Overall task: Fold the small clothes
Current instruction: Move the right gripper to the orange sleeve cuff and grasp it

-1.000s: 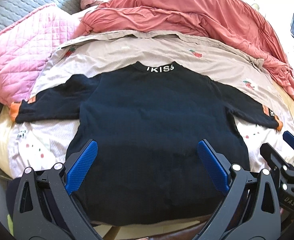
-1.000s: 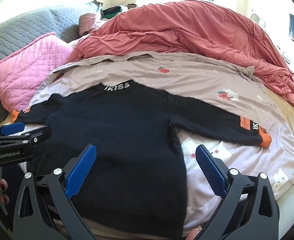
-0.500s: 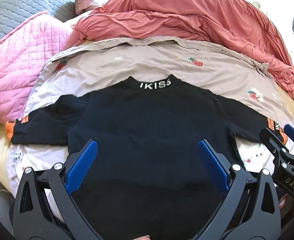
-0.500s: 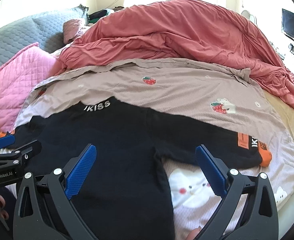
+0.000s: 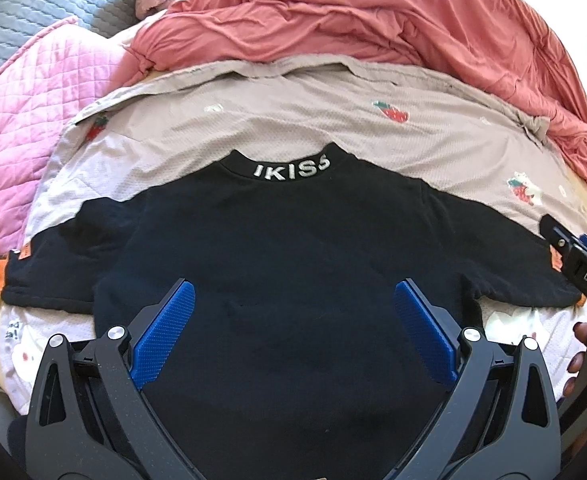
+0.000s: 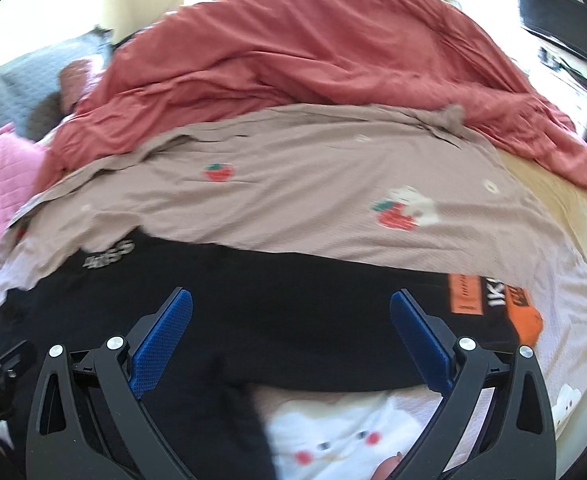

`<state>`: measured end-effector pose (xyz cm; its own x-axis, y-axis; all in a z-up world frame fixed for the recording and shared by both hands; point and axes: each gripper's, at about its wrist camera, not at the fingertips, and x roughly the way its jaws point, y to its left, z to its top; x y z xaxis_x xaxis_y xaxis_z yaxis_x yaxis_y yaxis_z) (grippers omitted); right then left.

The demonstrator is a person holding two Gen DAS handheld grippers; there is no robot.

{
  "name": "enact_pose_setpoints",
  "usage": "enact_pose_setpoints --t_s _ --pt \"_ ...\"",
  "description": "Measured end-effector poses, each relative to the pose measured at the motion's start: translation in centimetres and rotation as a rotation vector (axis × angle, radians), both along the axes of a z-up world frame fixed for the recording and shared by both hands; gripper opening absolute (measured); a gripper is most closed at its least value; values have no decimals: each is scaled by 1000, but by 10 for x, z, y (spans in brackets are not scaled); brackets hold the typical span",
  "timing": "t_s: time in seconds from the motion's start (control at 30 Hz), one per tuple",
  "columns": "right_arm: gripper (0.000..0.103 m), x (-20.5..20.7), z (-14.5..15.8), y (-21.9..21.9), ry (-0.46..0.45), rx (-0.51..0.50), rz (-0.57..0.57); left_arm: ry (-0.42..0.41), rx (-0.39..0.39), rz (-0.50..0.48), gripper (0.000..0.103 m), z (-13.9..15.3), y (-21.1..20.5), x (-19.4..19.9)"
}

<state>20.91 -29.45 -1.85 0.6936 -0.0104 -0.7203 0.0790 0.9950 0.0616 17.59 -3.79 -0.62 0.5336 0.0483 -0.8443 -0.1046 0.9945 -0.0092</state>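
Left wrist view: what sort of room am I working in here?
Most likely a bedroom, with folding done on a bed: a rumpled coral-red duvet is heaped behind the black long-sleeved top, which lies on a beige strawberry-print sheet, beside a pink quilted pillow.

Shirt lies flat and spread on the printed sheet, collar at the far side, sleeves out to left and right. Sheet lies on the bed. Bunched duvet behind the sheet, across the far side of the bed. Quilted pillow to the left of sheet and duvet. Left gripper over the shirt's body, near its middle, fingers spread wide. Right gripper over the shirt's right sleeve, fingers spread wide; cuff lies just right of it. In left wrist view, right gripper sits at the far right edge, beside the right sleeve's end.
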Motion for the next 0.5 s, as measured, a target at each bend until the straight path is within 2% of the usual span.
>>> enact_pose_setpoints --t_s 0.17,0.23,0.4,0.5 --pt "99 1 -21 -59 14 -61 -135 31 7 -23 94 -20 -15 18" --pt "99 2 -29 -92 36 -75 -226 44 -1 -28 94 -26 -20 25" --pt "99 1 -48 -164 99 5 -409 68 -4 -52 94 -43 -36 44" --pt "99 0 -58 -196 134 34 -476 87 1 -75 94 -53 -43 56"
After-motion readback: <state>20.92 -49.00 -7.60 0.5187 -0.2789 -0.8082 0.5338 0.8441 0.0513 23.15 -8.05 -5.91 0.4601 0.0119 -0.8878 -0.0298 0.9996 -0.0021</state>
